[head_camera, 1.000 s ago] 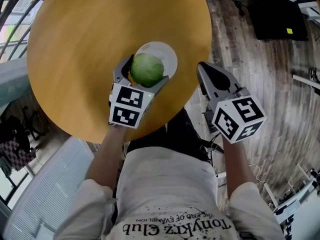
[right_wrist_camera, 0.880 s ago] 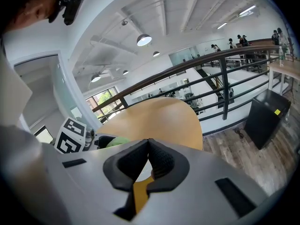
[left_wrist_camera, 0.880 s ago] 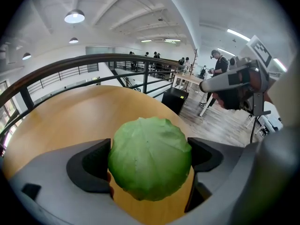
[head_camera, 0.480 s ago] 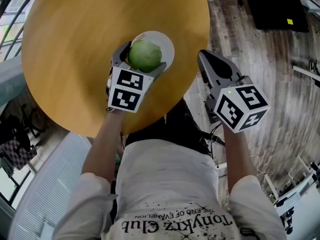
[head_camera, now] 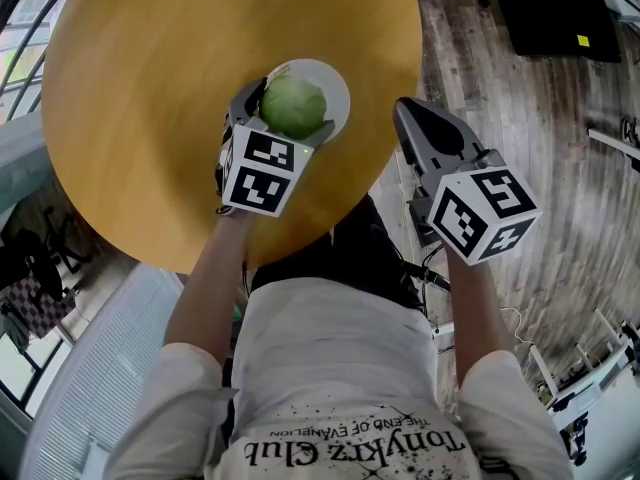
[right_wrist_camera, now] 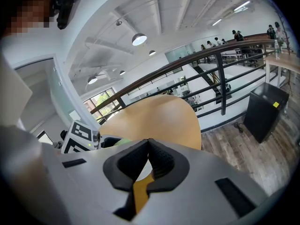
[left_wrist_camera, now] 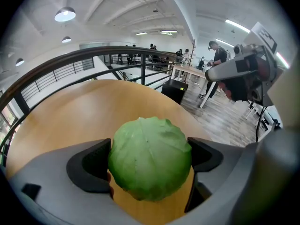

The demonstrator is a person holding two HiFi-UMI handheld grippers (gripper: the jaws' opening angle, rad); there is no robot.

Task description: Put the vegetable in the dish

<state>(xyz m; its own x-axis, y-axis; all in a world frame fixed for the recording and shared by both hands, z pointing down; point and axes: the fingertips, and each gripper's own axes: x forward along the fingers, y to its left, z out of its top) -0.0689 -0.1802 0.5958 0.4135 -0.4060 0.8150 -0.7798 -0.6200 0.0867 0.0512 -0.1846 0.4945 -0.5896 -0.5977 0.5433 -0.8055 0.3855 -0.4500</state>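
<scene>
Left tool: I have it clamped on the cabbage, over the dish.
Right tool: jaws together, empty.
Next: I'd lower first, then release gently.

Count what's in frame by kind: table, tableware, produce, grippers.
cabbage: 1
dish: 1
table: 1
grippers: 2 (left gripper shut on the cabbage, right gripper shut, empty)
Total: 5
</scene>
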